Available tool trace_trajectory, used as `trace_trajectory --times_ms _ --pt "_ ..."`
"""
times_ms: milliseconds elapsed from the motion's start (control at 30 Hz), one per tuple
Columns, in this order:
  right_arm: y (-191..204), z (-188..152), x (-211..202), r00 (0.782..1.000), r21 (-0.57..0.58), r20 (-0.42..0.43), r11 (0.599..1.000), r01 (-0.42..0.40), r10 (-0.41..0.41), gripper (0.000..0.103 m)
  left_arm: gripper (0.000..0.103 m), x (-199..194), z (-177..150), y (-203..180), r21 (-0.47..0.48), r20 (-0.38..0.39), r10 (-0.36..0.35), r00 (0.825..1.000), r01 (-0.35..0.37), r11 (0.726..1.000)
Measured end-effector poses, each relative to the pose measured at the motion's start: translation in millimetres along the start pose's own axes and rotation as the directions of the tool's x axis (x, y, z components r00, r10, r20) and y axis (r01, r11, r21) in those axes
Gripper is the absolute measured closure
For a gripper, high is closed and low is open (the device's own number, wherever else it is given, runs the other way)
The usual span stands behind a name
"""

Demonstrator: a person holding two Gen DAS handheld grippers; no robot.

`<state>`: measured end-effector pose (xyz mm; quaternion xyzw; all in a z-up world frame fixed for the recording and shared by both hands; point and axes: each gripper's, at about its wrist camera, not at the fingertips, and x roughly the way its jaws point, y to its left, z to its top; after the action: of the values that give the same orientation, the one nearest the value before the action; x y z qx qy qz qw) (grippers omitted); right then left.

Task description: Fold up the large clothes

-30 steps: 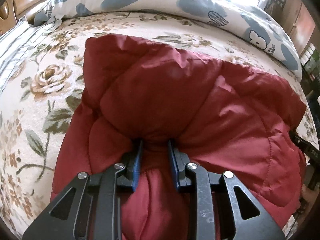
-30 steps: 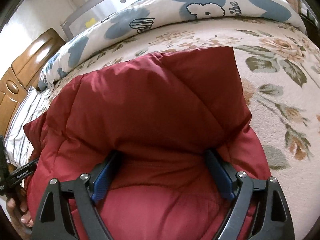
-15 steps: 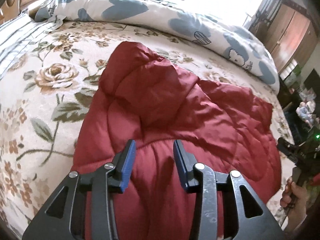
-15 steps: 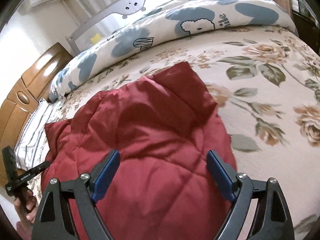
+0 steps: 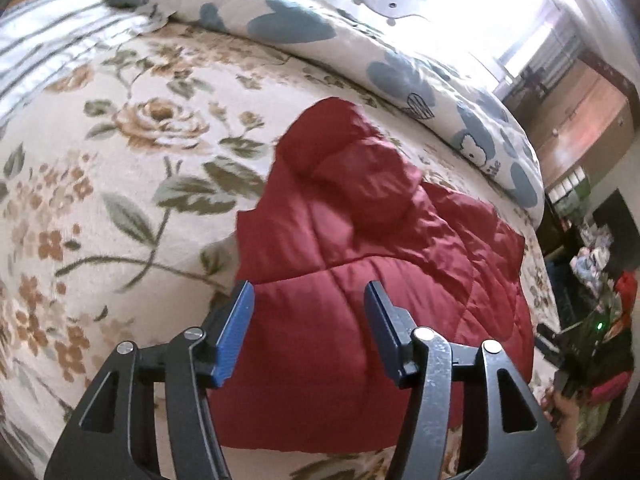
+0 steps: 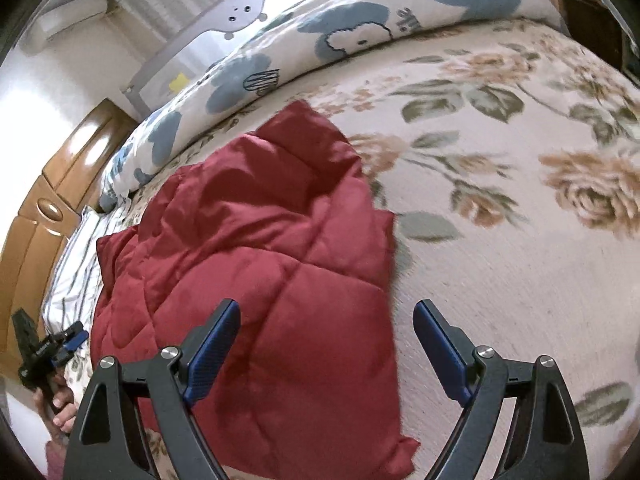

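Let go of the red padded coat [image 5: 360, 264] within the last second: left gripper [image 5: 308, 312] pinched on a fold earlier, now spread apart and lifted clear above the fabric. Same for the right gripper [image 6: 324, 340], wide apart, holding nothing, hovering over the coat's near half. Left the coat lying folded into a compact, puffy bundle in the middle of the floral bed [image 6: 500, 240], short of the rolled blue-patterned duvet [image 6: 360, 36] along the far edge. Likely marked a fold completed; perhaps only smoothing left. No containers anywhere in view.
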<state>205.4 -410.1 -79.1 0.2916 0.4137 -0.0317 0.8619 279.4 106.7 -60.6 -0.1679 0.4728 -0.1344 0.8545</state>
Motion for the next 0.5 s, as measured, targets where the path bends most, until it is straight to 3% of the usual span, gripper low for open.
trace_trajectory --times_ms 200,300,433,500 --pt "-16.9 -6.9 1.3 0.999 0.072 -0.018 0.996 -0.05 0.051 0.014 0.047 12.8 -3.3 26.3 -0.095 -0.041 -0.075 0.996 0.071 0.993" --pt "-22.8 -8.2 7.2 0.995 0.111 -0.034 0.99 -0.086 0.09 0.014 0.036 22.6 -4.8 34.4 -0.128 -0.058 -0.106 0.993 0.098 0.987" --pt "-25.5 -9.7 17.5 0.991 0.143 -0.057 0.983 -0.112 0.121 0.014 0.036 34.7 -4.3 38.6 -0.163 -0.079 -0.135 0.988 0.121 0.979" --pt "-26.8 -10.3 24.5 0.989 0.161 -0.071 0.98 -0.119 0.132 0.014 0.026 39.6 -4.4 40.1 -0.183 -0.084 -0.145 0.986 0.128 0.975"
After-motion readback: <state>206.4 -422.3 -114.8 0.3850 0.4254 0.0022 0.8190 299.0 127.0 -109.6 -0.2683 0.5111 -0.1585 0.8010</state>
